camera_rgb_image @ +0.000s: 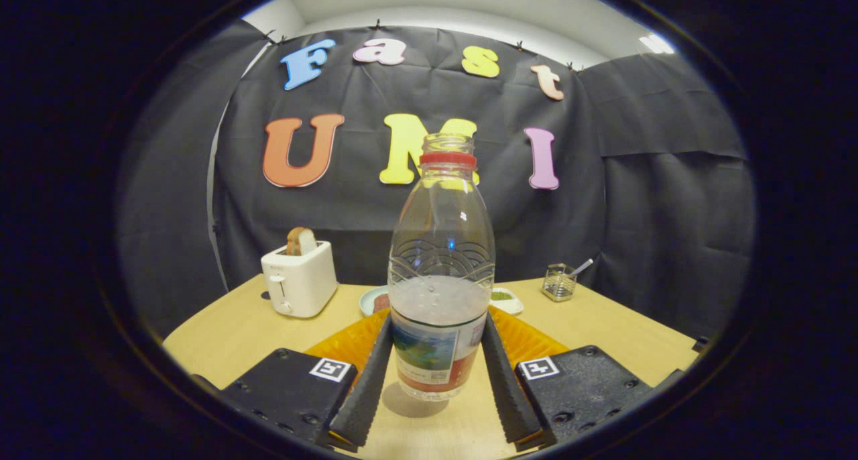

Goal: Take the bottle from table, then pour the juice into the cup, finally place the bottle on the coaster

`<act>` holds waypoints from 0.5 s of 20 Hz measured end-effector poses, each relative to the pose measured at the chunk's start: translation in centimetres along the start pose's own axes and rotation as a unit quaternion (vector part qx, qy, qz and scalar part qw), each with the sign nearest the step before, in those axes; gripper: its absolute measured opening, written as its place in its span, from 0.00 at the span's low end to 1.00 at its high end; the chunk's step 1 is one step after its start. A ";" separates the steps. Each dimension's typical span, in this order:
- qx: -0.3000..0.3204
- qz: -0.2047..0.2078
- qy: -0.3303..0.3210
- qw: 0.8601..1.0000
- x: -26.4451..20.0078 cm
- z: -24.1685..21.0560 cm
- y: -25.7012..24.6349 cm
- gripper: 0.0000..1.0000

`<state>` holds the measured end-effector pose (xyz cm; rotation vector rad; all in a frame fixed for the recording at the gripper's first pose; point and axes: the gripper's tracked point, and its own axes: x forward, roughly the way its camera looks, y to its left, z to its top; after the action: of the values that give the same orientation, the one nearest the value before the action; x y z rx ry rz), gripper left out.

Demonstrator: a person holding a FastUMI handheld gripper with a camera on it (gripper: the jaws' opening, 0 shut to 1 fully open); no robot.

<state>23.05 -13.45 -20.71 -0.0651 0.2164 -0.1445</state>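
Gripper [439, 373] with its fingers pinching the label band of the uncapped, roughly half-full bottle [440, 292], which stands upright between them, its base apparently just above the table [603, 332]. Task stage, as judged: taking the bottle is done or nearly so; pouring and placing on the coaster remain. Beyond, on the pale wooden table before black cloth: toaster [299, 279] at 10 o'clock, a small glass holder [559, 282] at 2 o'clock.

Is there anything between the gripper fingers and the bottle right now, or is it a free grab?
Nothing visible is in the way. The bottle stands upright on the table between the two fingers of the gripper, which flank its lower body. Whether they already press on it cannot be told. The toaster and dishes sit beyond.
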 end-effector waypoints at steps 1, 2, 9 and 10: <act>0.006 0.003 0.002 1.000 0.8 -1.0 0.1 0.77; 0.017 0.009 0.005 1.000 1.6 -1.8 0.5 0.77; 0.011 0.019 0.035 0.999 4.4 -6.9 1.3 0.77; 0.009 0.020 0.039 0.999 4.6 -7.3 1.5 0.77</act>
<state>26.05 -13.02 -28.88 -0.0379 0.2944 -0.1087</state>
